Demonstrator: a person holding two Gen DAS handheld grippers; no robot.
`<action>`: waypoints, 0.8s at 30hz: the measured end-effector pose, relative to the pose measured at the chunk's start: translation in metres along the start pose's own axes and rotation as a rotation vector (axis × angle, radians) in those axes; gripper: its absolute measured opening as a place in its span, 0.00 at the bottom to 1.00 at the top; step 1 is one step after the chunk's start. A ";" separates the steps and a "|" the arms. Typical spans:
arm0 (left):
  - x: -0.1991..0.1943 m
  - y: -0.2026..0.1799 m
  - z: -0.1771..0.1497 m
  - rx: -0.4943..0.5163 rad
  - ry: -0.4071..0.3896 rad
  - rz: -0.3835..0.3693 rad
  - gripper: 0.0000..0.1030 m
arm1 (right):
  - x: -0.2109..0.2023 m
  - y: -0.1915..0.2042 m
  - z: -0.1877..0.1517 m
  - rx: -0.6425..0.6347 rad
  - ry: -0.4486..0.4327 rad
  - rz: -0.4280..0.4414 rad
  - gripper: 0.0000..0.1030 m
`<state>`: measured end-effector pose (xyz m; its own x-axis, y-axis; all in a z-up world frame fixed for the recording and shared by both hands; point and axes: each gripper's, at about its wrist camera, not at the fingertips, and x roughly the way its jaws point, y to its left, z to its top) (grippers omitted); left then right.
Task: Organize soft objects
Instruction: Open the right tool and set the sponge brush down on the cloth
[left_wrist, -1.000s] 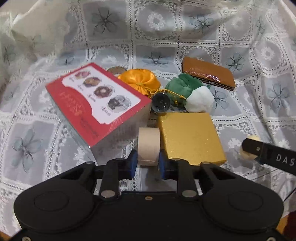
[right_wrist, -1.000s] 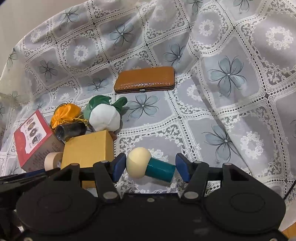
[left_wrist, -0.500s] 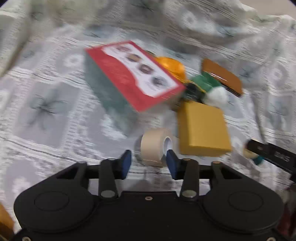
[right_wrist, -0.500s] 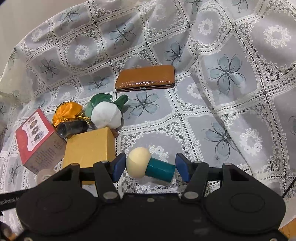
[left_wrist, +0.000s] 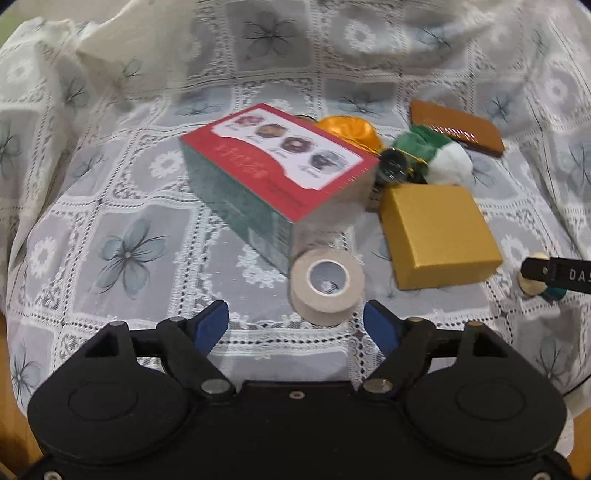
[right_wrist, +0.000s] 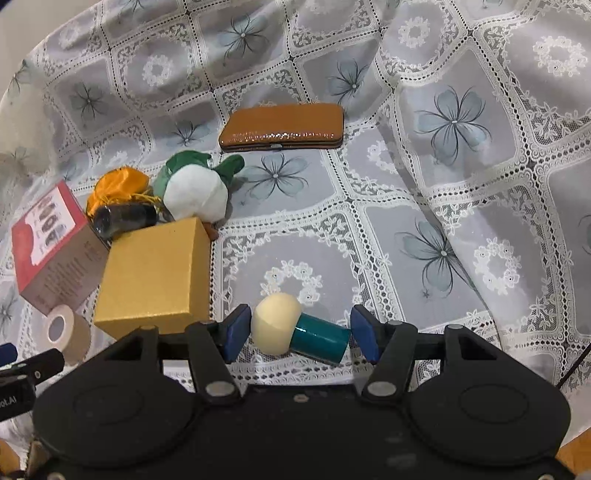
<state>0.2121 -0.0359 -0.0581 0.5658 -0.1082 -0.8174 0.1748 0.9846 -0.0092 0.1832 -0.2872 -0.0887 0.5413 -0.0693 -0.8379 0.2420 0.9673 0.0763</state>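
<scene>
A beige tape roll (left_wrist: 327, 286) lies on the lace cloth, hole up, just in front of the red box (left_wrist: 280, 162). My left gripper (left_wrist: 295, 319) is opening, its blue pads wide apart on either side of the roll and touching nothing. My right gripper (right_wrist: 297, 332) is shut on a toy mushroom (right_wrist: 299, 330) with a cream cap and a teal stem, held crosswise between the pads. A green and white plush (right_wrist: 195, 192) and an orange satin pouch (right_wrist: 118, 182) sit together further back. The tape roll (right_wrist: 68, 332) also shows at the right wrist view's lower left.
A gold box (left_wrist: 439, 236) stands right of the roll, with a dark cylinder (left_wrist: 393, 166) behind it. A brown leather case (right_wrist: 282, 127) lies at the back. The lace tablecloth (right_wrist: 443, 258) rises in folds at the far side and to the right.
My left gripper has let go of the tape roll, which now lies flat on the cloth, and its jaws have spread wide. The right gripper keeps its hold on the mushroom.
</scene>
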 end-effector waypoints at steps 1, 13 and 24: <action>0.001 -0.002 0.000 0.010 0.000 0.000 0.74 | 0.001 0.000 -0.001 -0.004 0.001 0.000 0.58; 0.019 -0.016 0.000 0.106 -0.007 0.005 0.83 | 0.005 0.002 -0.015 0.013 0.022 -0.011 0.62; 0.036 -0.002 -0.002 0.063 0.037 -0.021 0.98 | 0.005 0.017 -0.030 -0.046 -0.027 -0.070 0.69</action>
<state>0.2310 -0.0421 -0.0886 0.5312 -0.1223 -0.8384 0.2377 0.9713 0.0089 0.1665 -0.2638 -0.1079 0.5461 -0.1432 -0.8254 0.2432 0.9699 -0.0074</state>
